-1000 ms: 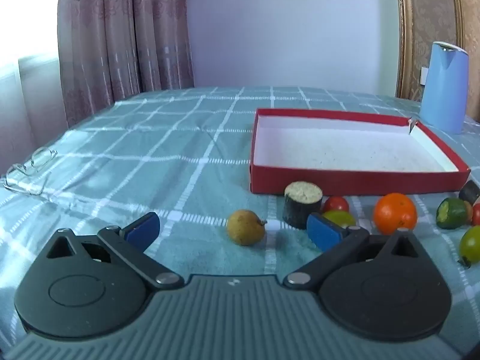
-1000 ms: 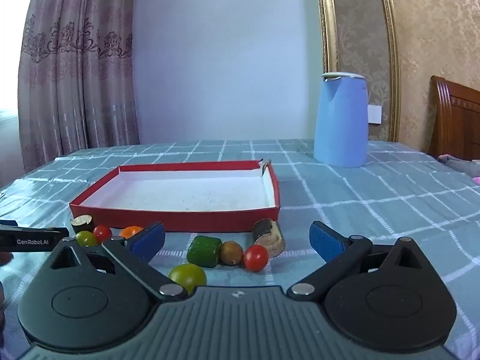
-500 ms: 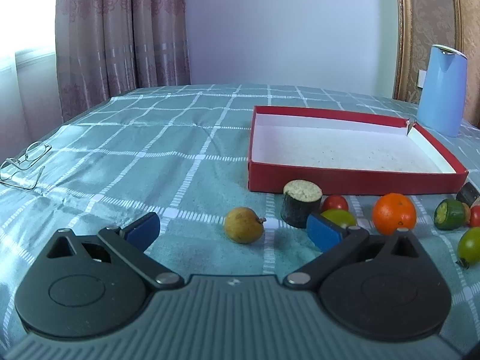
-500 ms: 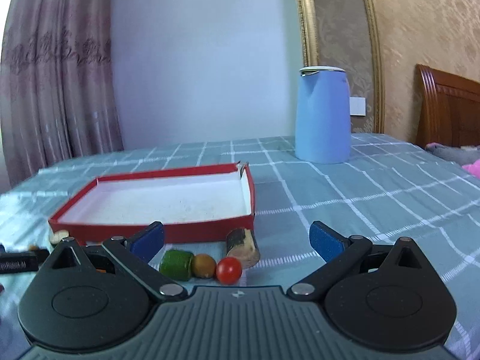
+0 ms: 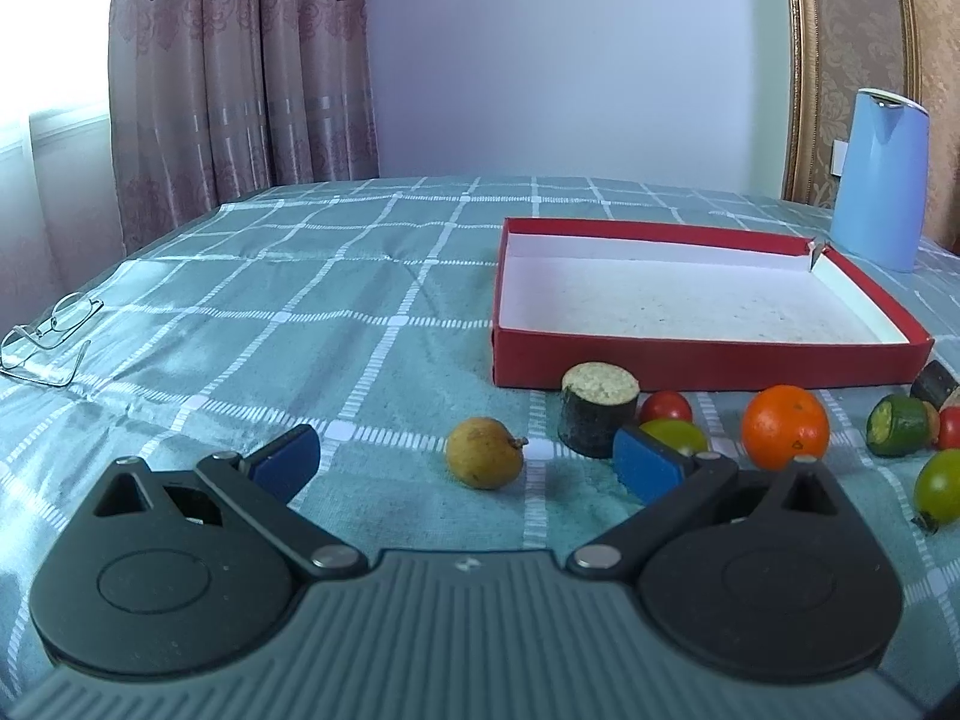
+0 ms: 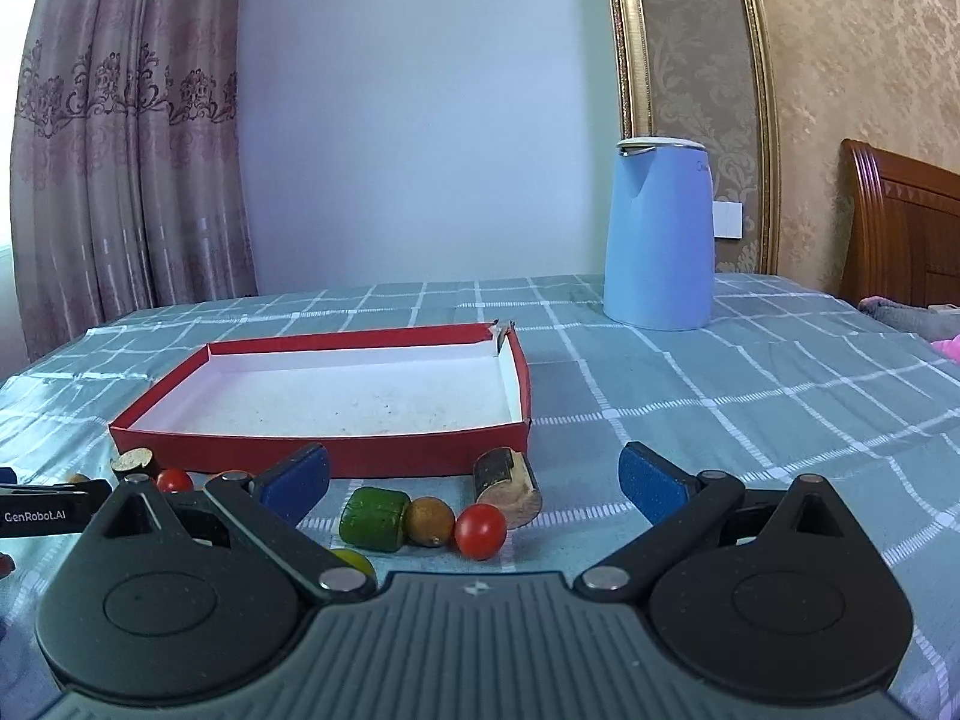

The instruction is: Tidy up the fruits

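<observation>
Both hand-held grippers, left (image 5: 465, 468) and right (image 6: 474, 477), we logged spread and empty; fruits (image 5: 483, 461) lay on the bed before the empty red box (image 5: 708, 354), first pick pending.

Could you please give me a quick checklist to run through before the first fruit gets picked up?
1. Left tongs open and empty: ok.
2. Right tongs open and empty: ok.
3. Red box empty, room for fruit: ok.
4. Yellow fruit lies apart from the others, between the left tongs' fingers in view: ok.
5. Red tomato free to grasp alone: not ok, it touches the brown fruit.
6. Height of either tongs above the cloth: cannot tell.
</observation>
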